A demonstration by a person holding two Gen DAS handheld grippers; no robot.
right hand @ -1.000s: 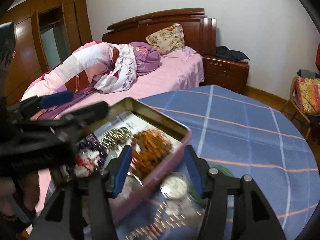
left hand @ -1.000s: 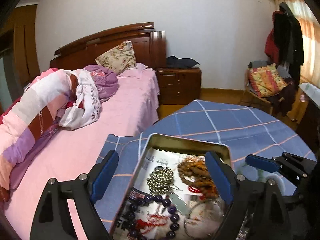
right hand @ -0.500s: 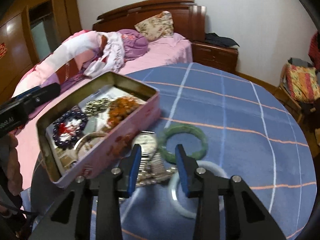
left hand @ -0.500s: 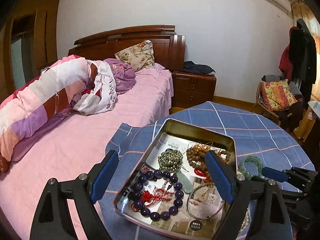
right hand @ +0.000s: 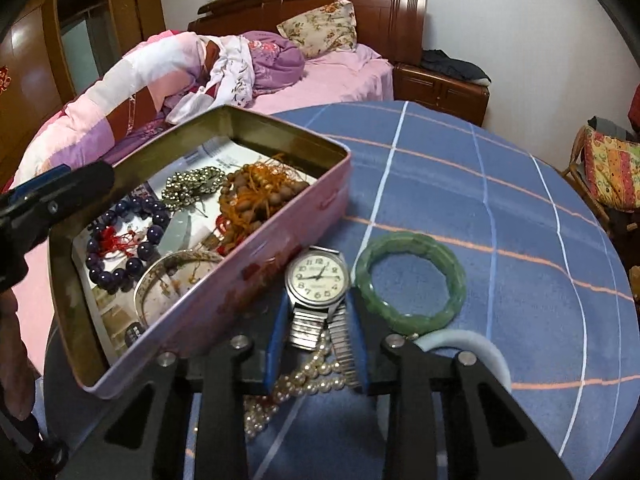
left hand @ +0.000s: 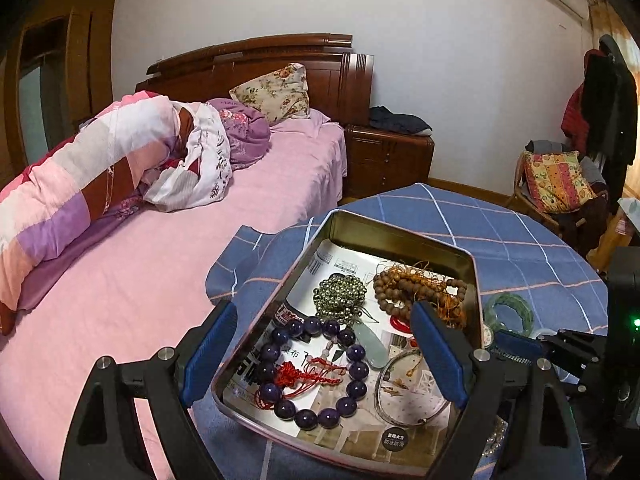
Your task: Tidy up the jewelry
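A pink tin box (right hand: 256, 280) on the blue checked table holds a purple bead bracelet (left hand: 316, 372), a metal bead string (left hand: 340, 292), brown beads (left hand: 416, 284), a pale pendant and a silver bangle (left hand: 412, 392). My left gripper (left hand: 320, 356) is open above the tin (left hand: 400, 236), empty. My right gripper (right hand: 318, 332) has closed in on the metal band of a silver wristwatch (right hand: 318, 276) lying beside the tin. A pearl string (right hand: 304, 376), a green jade bangle (right hand: 410, 280) and a pale bangle (right hand: 472, 344) lie close by.
The round table (right hand: 500, 184) with blue cloth stands against a pink bed (left hand: 140, 280) on the left. A wooden nightstand (left hand: 388, 160) is behind, and a chair with cushions and hanging clothes (left hand: 560, 184) is at the right.
My right gripper has moved down to the watch and narrowed its fingers around the band. My left gripper has drawn back and up, showing more of the tin.
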